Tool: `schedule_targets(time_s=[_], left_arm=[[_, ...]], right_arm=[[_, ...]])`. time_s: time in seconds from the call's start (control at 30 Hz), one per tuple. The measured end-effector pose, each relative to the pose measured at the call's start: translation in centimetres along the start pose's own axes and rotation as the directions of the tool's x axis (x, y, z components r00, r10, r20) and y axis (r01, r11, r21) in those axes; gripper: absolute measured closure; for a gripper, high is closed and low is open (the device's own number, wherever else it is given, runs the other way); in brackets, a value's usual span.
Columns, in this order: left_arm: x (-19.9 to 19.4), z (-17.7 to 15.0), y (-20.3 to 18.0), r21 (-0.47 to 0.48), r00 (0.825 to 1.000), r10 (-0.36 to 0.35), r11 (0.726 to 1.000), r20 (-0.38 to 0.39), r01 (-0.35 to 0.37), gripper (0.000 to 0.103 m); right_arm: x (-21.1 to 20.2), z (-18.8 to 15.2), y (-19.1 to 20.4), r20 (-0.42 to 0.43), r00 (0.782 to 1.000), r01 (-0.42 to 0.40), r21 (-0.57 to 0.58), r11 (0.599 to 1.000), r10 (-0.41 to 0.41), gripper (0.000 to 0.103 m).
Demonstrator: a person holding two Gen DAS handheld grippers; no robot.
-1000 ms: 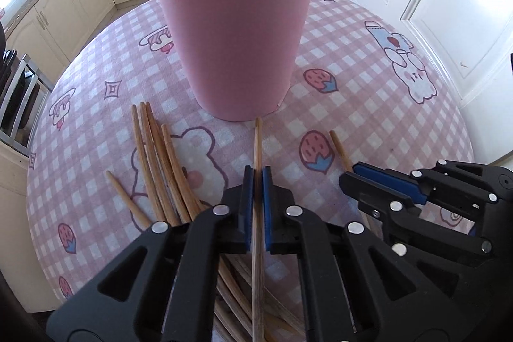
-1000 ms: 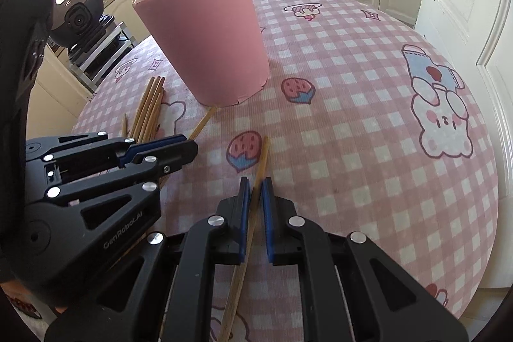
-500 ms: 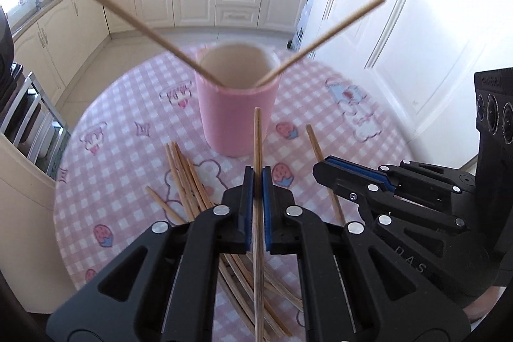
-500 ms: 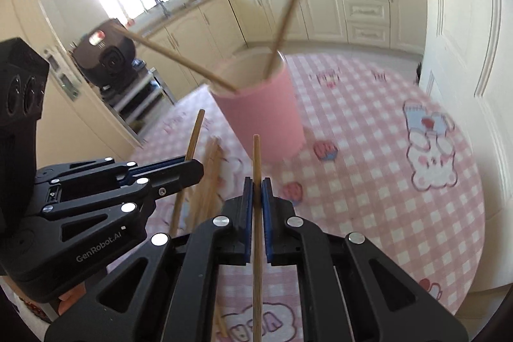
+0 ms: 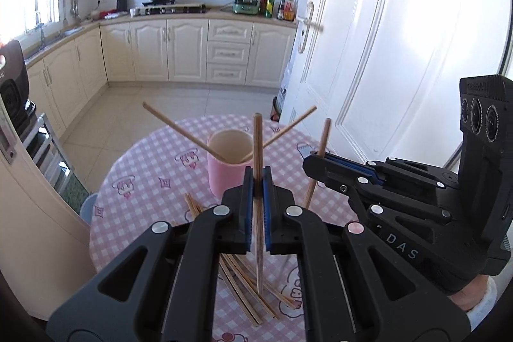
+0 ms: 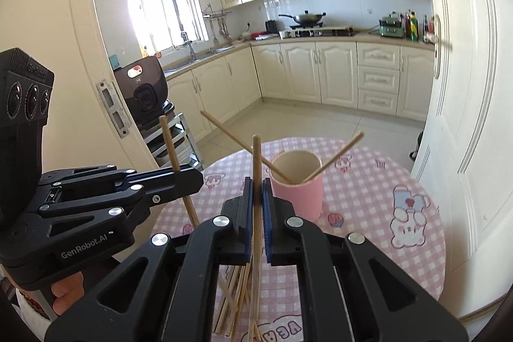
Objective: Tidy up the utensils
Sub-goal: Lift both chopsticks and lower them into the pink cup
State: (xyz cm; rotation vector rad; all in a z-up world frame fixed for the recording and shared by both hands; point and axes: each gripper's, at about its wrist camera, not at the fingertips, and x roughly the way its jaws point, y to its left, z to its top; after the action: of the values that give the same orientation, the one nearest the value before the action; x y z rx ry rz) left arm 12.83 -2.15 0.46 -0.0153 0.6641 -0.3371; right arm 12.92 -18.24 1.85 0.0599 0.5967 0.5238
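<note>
My left gripper (image 5: 256, 181) is shut on a wooden chopstick (image 5: 257, 143) that stands nearly upright, high above the table. My right gripper (image 6: 256, 189) is shut on another chopstick (image 6: 256, 156), also upright. Each gripper shows in the other's view: the right gripper (image 5: 312, 162) with its chopstick (image 5: 323, 137), the left gripper (image 6: 192, 177) with its chopstick (image 6: 168, 143). The pink cup (image 5: 224, 181) (image 6: 298, 197) stands below and ahead, with two chopsticks (image 5: 179, 130) (image 6: 343, 149) leaning out of it. Several loose chopsticks (image 5: 243, 278) (image 6: 234, 294) lie on the table beneath the grippers.
The round table has a pink checked cloth (image 5: 144, 181) (image 6: 368, 197). A white door (image 5: 400, 69) stands close on the right. On the left are a cream door edge (image 6: 105, 104) and a metal rack (image 6: 179, 133). A hand (image 6: 64, 287) holds the left gripper.
Both grippers have risen well above the table, each carrying its chopstick off the cloth. The cup, close and large a second ago, now sits small and low in both views.
</note>
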Motion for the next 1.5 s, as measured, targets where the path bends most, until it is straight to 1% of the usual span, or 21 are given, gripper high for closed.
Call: schedule_targets(time_s=[0.17,0.3,0.53,0.6,0.73,0.87,0.93,1.03,1.07,1.17,1.23,1.3,1.37,1.5], left_arm=[[-0.6,0.8,0.2,-0.007,1.000,0.008,1.000,0.029,-0.008,0.098],[-0.8,1.9,0.3,-0.008,0.998,0.036,0.999,0.053,-0.036,0.098],[-0.4,4.9,1.4,-0.034,0.991,0.067,0.997,0.114,-0.064,0.098],[-0.2,5.8,1.6,-0.047,0.989,0.072,0.997,0.132,-0.066,0.098],[0.2,7.7,2.2,-0.081,0.980,0.071,0.995,0.184,-0.057,0.098],[0.6,9.1,2.5,-0.105,0.962,0.109,0.991,0.252,-0.085,0.097],[1.1,9.6,2.9,-0.124,0.959,0.112,0.989,0.262,-0.082,0.097],[1.8,9.7,3.4,-0.147,0.950,0.109,0.987,0.293,-0.068,0.097],[2.0,9.5,3.5,-0.149,0.949,0.108,0.987,0.296,-0.066,0.097],[3.4,8.7,3.9,-0.154,0.953,0.103,0.986,0.285,-0.061,0.097],[4.3,7.8,4.0,-0.155,0.953,0.120,0.985,0.278,-0.079,0.097],[5.2,6.9,4.2,-0.159,0.957,0.126,0.984,0.263,-0.086,0.097],[5.9,5.9,4.2,-0.155,0.961,0.127,0.984,0.244,-0.091,0.097],[6.9,4.2,3.9,-0.132,0.964,0.144,0.984,0.225,-0.117,0.097]], right_arm=[[-1.0,1.5,0.8,0.053,0.998,0.028,-0.034,0.999,-0.026,0.099],[-0.9,2.9,1.4,0.077,0.997,0.036,-0.058,0.998,-0.031,0.099],[-0.8,5.6,1.5,0.140,0.988,0.074,-0.090,0.993,-0.061,0.099],[-0.8,6.3,1.3,0.167,0.983,0.093,-0.096,0.991,-0.076,0.099],[-0.9,8.0,0.9,0.219,0.971,0.117,-0.095,0.989,-0.093,0.099],[-0.9,9.1,0.5,0.270,0.956,0.142,-0.093,0.985,-0.113,0.099],[-0.5,9.3,0.1,0.286,0.949,0.162,-0.097,0.982,-0.128,0.099],[0.3,9.3,-0.4,0.298,0.942,0.190,-0.101,0.977,-0.152,0.099],[0.7,9.2,-0.6,0.291,0.944,0.191,-0.100,0.976,-0.155,0.099],[1.9,8.3,-1.3,0.266,0.953,0.176,-0.091,0.980,-0.146,0.099],[2.7,7.7,-1.6,0.251,0.956,0.177,-0.088,0.980,-0.150,0.099],[3.3,7.3,-1.9,0.230,0.962,0.168,-0.079,0.983,-0.146,0.099],[3.6,6.7,-1.9,0.225,0.963,0.170,-0.081,0.982,-0.148,0.099],[4.2,5.6,-1.3,0.214,0.965,0.180,-0.108,0.978,-0.154,0.099]])
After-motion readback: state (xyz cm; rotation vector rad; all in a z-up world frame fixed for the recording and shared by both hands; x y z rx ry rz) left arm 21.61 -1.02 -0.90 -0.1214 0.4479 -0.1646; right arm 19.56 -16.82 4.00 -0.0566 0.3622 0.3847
